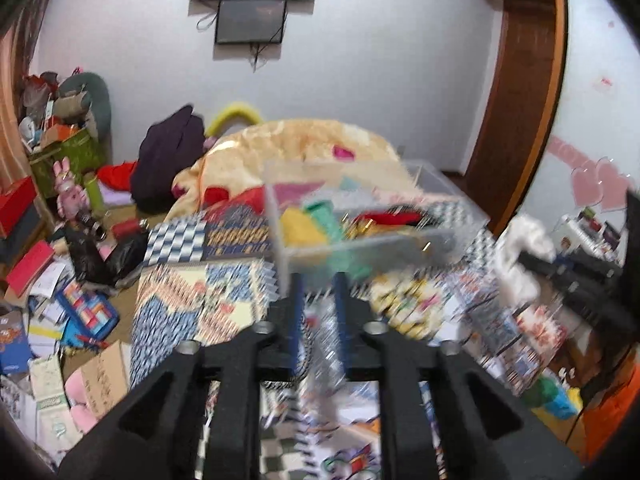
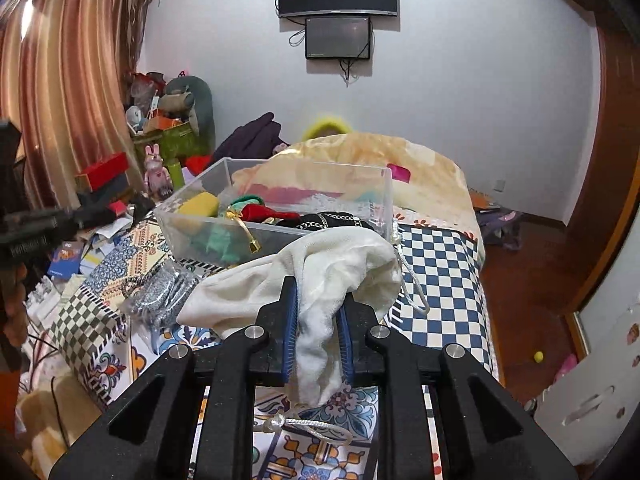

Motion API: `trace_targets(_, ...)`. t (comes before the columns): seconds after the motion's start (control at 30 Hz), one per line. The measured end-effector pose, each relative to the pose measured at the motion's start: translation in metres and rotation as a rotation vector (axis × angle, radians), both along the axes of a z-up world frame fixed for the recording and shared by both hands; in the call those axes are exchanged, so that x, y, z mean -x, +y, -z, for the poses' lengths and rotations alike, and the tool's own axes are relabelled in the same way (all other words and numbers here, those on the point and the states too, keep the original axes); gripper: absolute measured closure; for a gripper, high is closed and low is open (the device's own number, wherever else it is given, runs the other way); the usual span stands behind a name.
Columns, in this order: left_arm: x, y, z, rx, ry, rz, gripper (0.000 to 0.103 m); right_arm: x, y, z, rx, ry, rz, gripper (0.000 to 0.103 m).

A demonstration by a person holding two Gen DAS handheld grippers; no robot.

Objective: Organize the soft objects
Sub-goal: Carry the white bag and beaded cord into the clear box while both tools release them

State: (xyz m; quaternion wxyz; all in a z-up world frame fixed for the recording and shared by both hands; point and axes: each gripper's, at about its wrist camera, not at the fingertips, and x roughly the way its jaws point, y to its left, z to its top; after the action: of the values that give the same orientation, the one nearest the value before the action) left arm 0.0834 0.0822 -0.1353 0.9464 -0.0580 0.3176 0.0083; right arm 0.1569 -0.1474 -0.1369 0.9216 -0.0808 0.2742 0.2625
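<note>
Right wrist view shows a patterned bedspread (image 2: 440, 252) bearing a clear plastic box (image 2: 200, 220) of soft items, and just before it the right gripper (image 2: 318, 296) clamps a white drawstring pouch (image 2: 320, 276). Left gripper (image 1: 318, 288) has its fingers slightly apart, a blurred silvery packet (image 1: 328, 344) between them; I cannot tell whether they press it.

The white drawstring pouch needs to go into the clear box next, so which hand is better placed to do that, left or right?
Right. The right gripper is already shut on the white pouch, with the clear box just ahead of it. The left gripper shows nothing clearly gripped in its blurred view.
</note>
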Motion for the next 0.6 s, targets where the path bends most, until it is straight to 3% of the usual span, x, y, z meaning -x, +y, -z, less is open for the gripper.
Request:
trace_targets(0.03,0.001,0.004,0.007,-0.003,0.018,-0.012,0.063,-0.001,0.000,0.001,0.001,0.003,0.000,0.086)
trace_targets(0.13,0.002,0.012,0.030,-0.018,0.084,-0.039,0.040,-0.002,0.000,0.004,0.002,0.014,0.003,0.086)
trace_targets(0.2,0.000,0.018,0.047,-0.031,0.126,-0.059,0.040,-0.002,-0.001,0.004,-0.001,0.022,0.005,0.086)
trace_targets(0.37,-0.009,0.038,0.080,0.021,0.216,-0.100,0.041,-0.003,-0.001,0.003,-0.001,0.022,0.005,0.086)
trace_targets(0.47,-0.010,0.041,0.085,0.045,0.202,-0.106,0.055,-0.004,0.000,0.004,-0.003,0.024,0.007,0.086)
trace_targets(0.53,-0.011,0.040,0.086,0.026,0.197,-0.107,0.080,-0.006,0.000,0.003,-0.005,0.023,0.010,0.086)
trace_targets(0.6,-0.011,0.039,0.085,0.023,0.198,-0.097,0.093,-0.008,0.001,0.002,-0.009,0.020,0.011,0.086)
